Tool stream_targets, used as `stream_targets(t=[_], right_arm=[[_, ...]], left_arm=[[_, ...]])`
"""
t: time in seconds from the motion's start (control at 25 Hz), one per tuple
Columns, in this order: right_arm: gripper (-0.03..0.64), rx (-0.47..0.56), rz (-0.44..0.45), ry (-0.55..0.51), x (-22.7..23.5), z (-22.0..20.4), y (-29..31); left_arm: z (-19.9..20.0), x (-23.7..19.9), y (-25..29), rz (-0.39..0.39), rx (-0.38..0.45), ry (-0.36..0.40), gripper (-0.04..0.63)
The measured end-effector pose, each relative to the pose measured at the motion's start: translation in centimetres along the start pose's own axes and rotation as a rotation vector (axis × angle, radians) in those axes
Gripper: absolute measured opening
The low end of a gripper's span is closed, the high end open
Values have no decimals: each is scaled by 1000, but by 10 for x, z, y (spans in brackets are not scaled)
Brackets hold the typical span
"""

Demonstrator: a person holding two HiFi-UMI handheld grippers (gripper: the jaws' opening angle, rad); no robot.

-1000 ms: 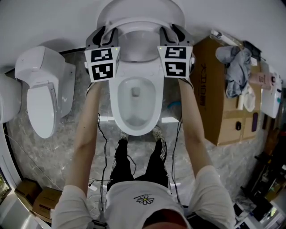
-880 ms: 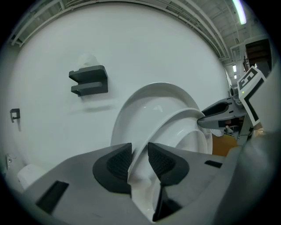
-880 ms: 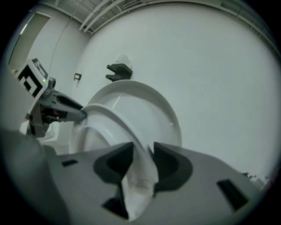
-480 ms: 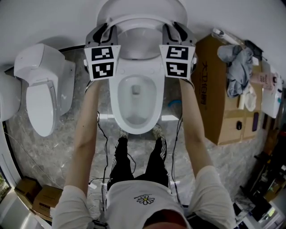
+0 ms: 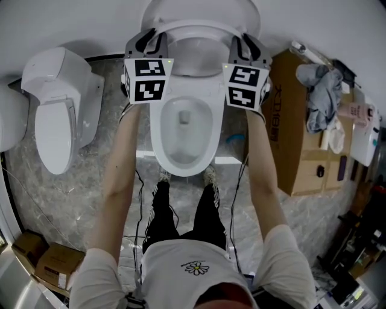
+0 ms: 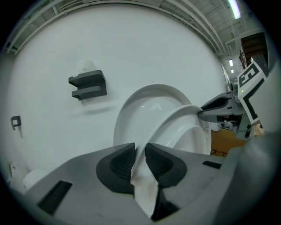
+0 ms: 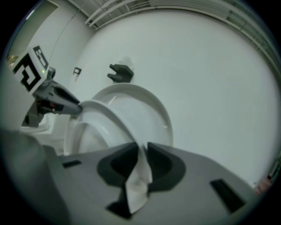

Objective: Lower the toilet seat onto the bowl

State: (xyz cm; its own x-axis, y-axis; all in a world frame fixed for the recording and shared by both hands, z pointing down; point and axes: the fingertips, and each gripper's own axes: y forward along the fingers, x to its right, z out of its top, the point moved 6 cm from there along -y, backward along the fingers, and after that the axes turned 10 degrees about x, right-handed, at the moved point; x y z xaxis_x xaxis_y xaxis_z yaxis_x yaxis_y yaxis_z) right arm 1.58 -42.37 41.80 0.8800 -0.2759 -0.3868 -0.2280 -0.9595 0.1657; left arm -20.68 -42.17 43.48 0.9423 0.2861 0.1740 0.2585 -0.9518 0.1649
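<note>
The white toilet seat (image 5: 196, 29) stands raised, tilted against the open lid (image 5: 202, 8) above the bowl (image 5: 158, 145). My left gripper (image 5: 151, 41) is at the seat's left rim and my right gripper (image 5: 244, 43) at its right rim. In the left gripper view the jaws (image 6: 139, 154) are closing, and their pads touch the seat's edge (image 6: 175, 127) between them. In the right gripper view the jaws (image 7: 142, 154) are also closing, with the seat rim (image 7: 105, 116) pinched between the pads.
A second white toilet (image 5: 57, 121) stands to the left. A cardboard box (image 5: 295, 139) with a grey cloth (image 5: 316, 90) on it stands to the right. A black bracket (image 6: 88, 84) is fixed to the wall. The person's legs (image 5: 181, 211) and cables are before the bowl.
Both grippers have shifted slightly right and closer onto the seat's rims. The seat is still raised against the lid.
</note>
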Motion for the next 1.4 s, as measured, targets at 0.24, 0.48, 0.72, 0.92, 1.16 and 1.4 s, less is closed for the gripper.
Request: stream_targets(t=[0.24, 0.48, 0.72, 0.92, 1.16, 1.4], right_arm=[[84, -16, 1, -23, -4, 0, -20], [84, -31, -5, -34, -12, -2, -47], [83, -41, 14, -86, -20, -3, -69], [83, -37, 41, -96, -24, -10, -89], [83, 9, 75, -102, -28, -14, -113], [84, 2, 78, -116, -36, -22, -138]], left_arm=[[-1, 6, -19, -19, 1, -51, 94], [-3, 13, -44, -38, 9, -37, 95], [-6, 19, -68, -55, 19, -30, 98], [-13, 28, -88, -12, 61, -40, 98], [-12, 37, -108, 34, 25, -24, 98], [-20, 47, -129, -8, -52, 17, 98]])
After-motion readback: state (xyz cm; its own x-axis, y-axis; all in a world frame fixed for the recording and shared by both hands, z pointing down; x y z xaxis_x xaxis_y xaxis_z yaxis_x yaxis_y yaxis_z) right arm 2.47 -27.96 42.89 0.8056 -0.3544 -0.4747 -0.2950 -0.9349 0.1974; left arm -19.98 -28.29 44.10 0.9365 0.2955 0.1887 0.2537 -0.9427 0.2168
